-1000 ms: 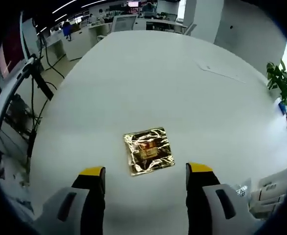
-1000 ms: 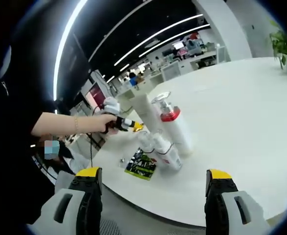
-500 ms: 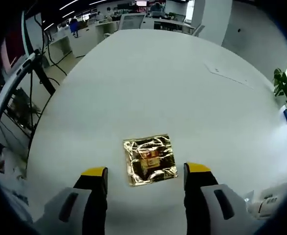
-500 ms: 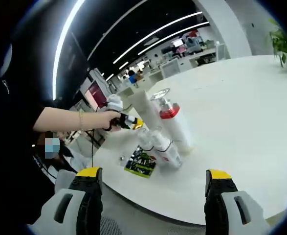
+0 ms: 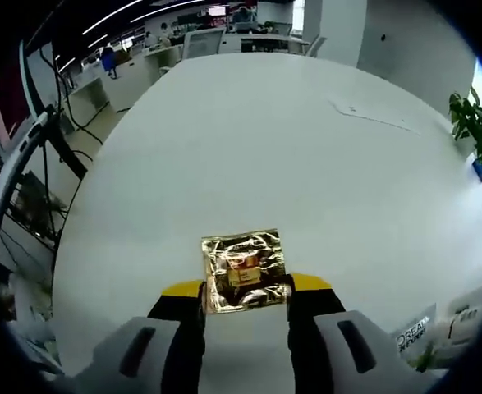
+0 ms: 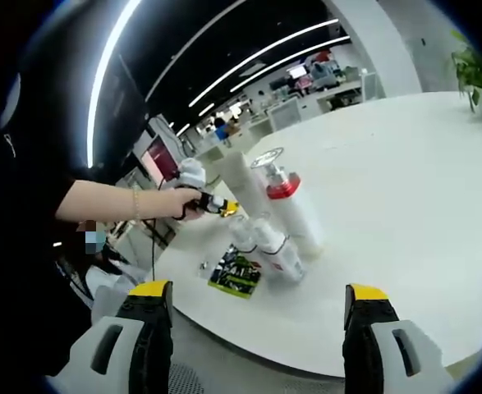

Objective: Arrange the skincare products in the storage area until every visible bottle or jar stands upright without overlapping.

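A crinkled gold foil sachet [image 5: 243,269] lies flat on the white table [image 5: 249,148]. My left gripper [image 5: 245,286] is shut on it, one yellow-tipped jaw against each side edge. In the right gripper view a tall white bottle [image 6: 241,185] and a pump bottle with a red collar [image 6: 294,215] stand upright, with two small bottles [image 6: 263,242] in front of them and a dark green sachet [image 6: 236,272] lying flat. My right gripper [image 6: 259,289] hangs open beyond the table's near edge, holding nothing. The left gripper [image 6: 212,205] shows behind the bottles in a person's hand.
White bottles with printed labels [image 5: 417,335] stand at the lower right of the left gripper view. A sheet of paper [image 5: 372,115] lies far across the table and a potted plant [image 5: 470,123] stands at its right edge. Office desks and chairs lie beyond.
My left gripper has come forward over the gold sachet and its jaws have closed in from wide apart onto the sachet's sides. The right gripper has stayed open and nearly still.
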`<state>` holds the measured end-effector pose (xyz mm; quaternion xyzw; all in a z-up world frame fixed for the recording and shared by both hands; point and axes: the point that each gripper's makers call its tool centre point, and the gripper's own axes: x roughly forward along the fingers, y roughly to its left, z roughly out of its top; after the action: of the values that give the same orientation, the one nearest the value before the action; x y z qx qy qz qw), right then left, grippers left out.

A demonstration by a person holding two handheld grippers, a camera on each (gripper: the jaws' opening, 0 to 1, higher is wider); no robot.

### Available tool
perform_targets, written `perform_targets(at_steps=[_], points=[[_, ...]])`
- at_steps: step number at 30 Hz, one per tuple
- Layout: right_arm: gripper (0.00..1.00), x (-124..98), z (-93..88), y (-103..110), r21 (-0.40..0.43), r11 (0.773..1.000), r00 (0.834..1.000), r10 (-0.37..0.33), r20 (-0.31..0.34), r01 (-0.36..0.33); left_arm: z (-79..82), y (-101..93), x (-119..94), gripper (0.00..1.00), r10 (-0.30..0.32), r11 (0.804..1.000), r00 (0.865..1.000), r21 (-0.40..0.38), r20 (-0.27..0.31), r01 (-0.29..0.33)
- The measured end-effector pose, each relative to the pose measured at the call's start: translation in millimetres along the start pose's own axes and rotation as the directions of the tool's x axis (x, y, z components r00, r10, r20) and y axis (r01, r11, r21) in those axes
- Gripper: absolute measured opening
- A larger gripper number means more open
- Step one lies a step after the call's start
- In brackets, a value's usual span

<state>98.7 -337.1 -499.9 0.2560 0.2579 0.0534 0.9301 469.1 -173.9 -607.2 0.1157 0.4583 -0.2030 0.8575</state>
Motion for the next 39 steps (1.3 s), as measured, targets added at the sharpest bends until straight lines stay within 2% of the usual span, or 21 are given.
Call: perform_targets(at_steps=[6, 11, 17, 22, 23, 25, 32, 34, 39], points=[[0.9, 0, 0.6, 2, -0.004, 1.0, 1.0, 0.005, 0.003, -0.005, 4.6, 1.6, -5, 0.33, -0.004, 1.0, 1.0, 0.001, 0.024, 0.004], [0.9, 0, 1.3, 4, -0.007, 1.0, 1.0, 0.01, 0.006, -0.01, 3.8, -0.3, -20, 0.33, -0.014, 1.0, 0.999, 0.017, 0.046, 0.013], [0.9, 0, 1.6, 5, -0.016, 1.0, 1.0, 0.02, 0.007, -0.019, 6.7, -6.8, -27, 0.33, -0.052, 0.998, 0.995, 0.025, 0.086, 0.05], [0.89, 0, 1.3, 6, -0.027, 0.999, 1.0, 0.028, 0.005, -0.028, -6.0, -7.9, -41, 0.33, -0.065, 0.998, 0.993, 0.017, 0.095, 0.064], [0.89, 0, 1.2, 7, -0.03, 0.999, 1.0, 0.028, 0.005, -0.028, -1.3, -9.5, -37, 0.33, -0.069, 0.998, 0.993, 0.016, 0.094, 0.067], [0.89, 0, 1.8, 8, -0.031, 0.999, 0.999, 0.034, 0.008, -0.034, -1.8, -13.1, -40, 0.33, -0.079, 0.997, 0.992, 0.028, 0.097, 0.077], [0.89, 1, 3.2, 8, -0.034, 0.998, 0.999, 0.045, 0.019, -0.044, 6.4, -17.8, -56, 0.33, -0.116, 0.992, 0.982, 0.07, 0.15, 0.106], [0.88, 1, 3.3, 9, -0.041, 0.998, 0.999, 0.049, 0.021, -0.048, 3.9, -19.2, -68, 0.33, -0.129, 0.99, 0.978, 0.077, 0.162, 0.118], [0.88, 1, 2.8, 10, -0.055, 0.997, 0.998, 0.058, 0.021, -0.056, 0.4, -17.2, -74, 0.33, -0.147, 0.986, 0.972, 0.11, 0.184, 0.128]])
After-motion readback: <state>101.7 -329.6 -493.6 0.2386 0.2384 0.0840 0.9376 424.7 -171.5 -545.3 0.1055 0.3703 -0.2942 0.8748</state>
